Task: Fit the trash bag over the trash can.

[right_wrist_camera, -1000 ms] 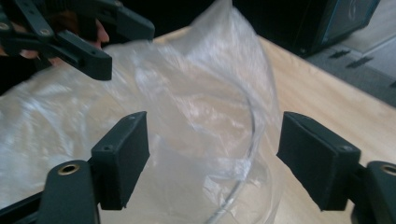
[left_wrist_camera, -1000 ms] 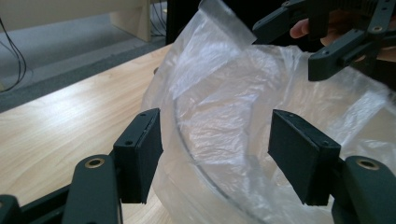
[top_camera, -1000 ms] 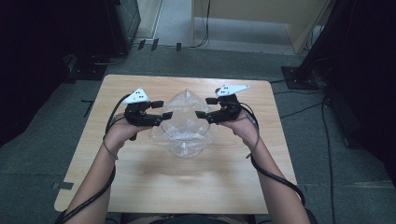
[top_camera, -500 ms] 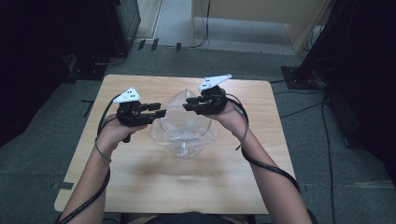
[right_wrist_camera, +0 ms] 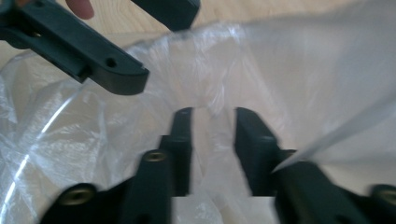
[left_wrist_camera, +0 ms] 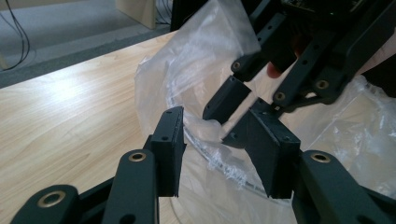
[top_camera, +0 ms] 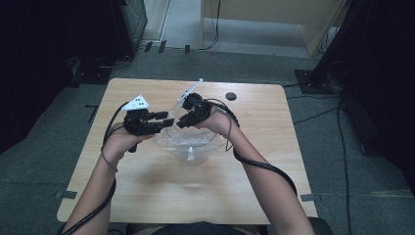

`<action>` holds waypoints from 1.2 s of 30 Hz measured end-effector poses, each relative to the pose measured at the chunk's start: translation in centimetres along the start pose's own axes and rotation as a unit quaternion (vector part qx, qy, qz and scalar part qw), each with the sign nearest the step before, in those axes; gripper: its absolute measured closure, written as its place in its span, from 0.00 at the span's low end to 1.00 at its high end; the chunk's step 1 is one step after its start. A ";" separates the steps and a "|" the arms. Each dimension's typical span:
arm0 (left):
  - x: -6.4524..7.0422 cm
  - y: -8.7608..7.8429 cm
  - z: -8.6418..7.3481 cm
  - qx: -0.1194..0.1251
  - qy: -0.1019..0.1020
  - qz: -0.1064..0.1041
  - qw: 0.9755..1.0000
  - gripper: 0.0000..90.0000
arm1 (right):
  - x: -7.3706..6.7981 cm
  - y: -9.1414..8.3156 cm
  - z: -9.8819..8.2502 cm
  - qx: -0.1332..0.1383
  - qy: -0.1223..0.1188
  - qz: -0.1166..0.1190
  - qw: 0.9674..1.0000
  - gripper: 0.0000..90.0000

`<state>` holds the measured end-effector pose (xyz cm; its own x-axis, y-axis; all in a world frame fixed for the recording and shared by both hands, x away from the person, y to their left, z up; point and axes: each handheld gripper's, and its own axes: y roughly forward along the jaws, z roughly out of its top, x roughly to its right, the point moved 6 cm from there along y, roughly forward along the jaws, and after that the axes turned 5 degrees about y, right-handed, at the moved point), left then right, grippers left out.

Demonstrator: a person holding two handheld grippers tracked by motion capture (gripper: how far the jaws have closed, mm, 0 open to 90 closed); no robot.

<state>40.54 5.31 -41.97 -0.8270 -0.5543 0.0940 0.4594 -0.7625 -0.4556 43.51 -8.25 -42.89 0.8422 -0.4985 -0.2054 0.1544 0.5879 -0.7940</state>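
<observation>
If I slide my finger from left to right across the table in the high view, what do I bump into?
Left gripper → right gripper above the clear bowl lined with a plastic bag → small dark round thing on the table.

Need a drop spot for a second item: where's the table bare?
Bare: table between the forearms in front of the bowl, and its right side. Crowded: centre, where left gripper and right gripper meet over the plastic bag.

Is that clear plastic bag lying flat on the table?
No. In the high view the clear plastic bag lines a clear bowl standing on the wooden table, with its edge rising above the bowl's rim.
</observation>
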 end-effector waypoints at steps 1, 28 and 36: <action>0.0 0.0 -0.1 0.000 -0.001 -0.002 1.000 0.62 | 0.1 0.1 -0.1 -0.008 0.009 0.005 1.000 0.64; -0.5 0.0 -0.7 -0.003 -0.017 -0.001 1.000 0.64 | -1.8 -2.5 2.2 0.018 -0.052 0.009 0.998 0.91; -0.6 0.0 -0.8 0.001 -0.022 -0.006 1.000 0.65 | -1.1 1.7 1.0 -0.036 -0.003 0.012 0.999 0.83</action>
<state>40.73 5.90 -42.67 -0.8172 -0.5596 0.1384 0.4506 -0.7698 -0.4520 43.34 -6.06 -43.50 0.8480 -0.4812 -0.2221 0.0961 0.5517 -0.8285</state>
